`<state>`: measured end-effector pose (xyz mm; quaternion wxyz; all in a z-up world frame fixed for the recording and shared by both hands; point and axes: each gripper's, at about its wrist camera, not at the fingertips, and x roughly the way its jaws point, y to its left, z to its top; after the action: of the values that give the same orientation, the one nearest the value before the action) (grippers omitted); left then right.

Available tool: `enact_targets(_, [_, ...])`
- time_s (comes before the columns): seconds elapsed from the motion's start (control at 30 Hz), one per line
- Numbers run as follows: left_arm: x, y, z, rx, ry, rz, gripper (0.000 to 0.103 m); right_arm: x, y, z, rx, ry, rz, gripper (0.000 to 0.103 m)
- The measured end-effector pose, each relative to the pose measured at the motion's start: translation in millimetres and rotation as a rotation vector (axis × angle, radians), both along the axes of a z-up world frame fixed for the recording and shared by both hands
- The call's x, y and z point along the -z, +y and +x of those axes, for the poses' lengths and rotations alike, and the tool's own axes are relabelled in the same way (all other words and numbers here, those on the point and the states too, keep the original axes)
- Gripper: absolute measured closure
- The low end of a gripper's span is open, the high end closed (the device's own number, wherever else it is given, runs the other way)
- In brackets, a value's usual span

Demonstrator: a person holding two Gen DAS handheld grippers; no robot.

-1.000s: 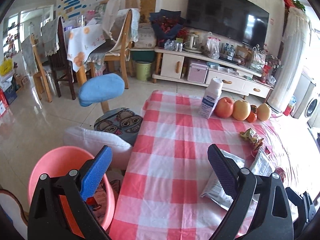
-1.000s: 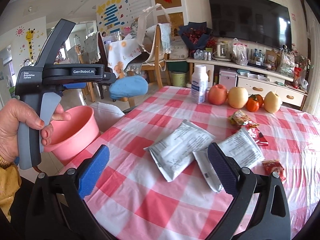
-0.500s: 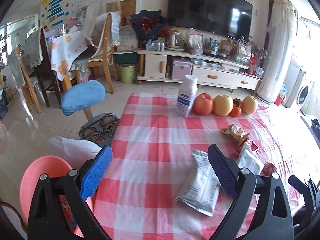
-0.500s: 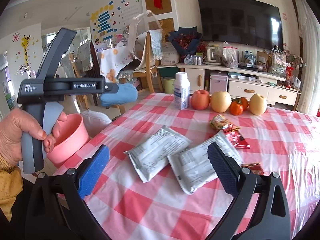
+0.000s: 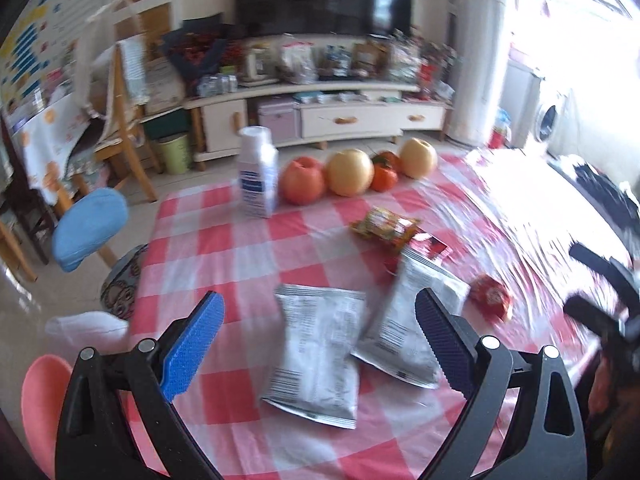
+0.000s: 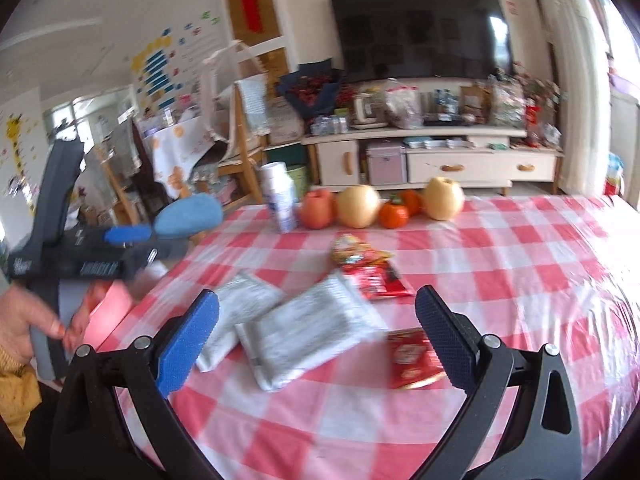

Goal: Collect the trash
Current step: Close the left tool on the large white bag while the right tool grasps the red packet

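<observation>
Left gripper [image 5: 316, 344], jaws spread, frames the centre pouch [image 5: 316, 354] for pickup; right gripper [image 6: 318, 340], also spread and empty, faces wrappers; basin [image 5: 38, 404] waits lower left.

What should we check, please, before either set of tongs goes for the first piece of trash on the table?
1. Left tongs open and empty: ok.
2. Right tongs open and empty: ok.
3. Silver packets lie flat on the checked tablecloth within view: ok, though the two overlap at one edge.
4. Pink basin available to receive trash: ok for presence beside the table; what it holds, cannot tell.
5. Fruit and white bottle stand clear of the wrappers: ok, they sit in a row at the far edge.
6. Picture sharp enough to aim: not ok, both views are motion-blurred.
</observation>
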<state>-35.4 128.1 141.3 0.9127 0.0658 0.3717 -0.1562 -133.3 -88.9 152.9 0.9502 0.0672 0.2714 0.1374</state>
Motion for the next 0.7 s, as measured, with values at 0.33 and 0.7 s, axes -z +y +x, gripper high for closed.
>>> enact_targets(0.33, [48.0, -94.0, -3.7, 0.245, 0.110, 0.184, 0.008, 41.9, -62.7, 30.5, 0.087, 0.181, -0.006, 0.004])
enact_targets(0.7, [87.7, -120.7, 26.9, 0.258, 0.238, 0.260, 0.008, 79.9, -65.4, 48.6, 0.006, 0.315, -0.017, 0.004])
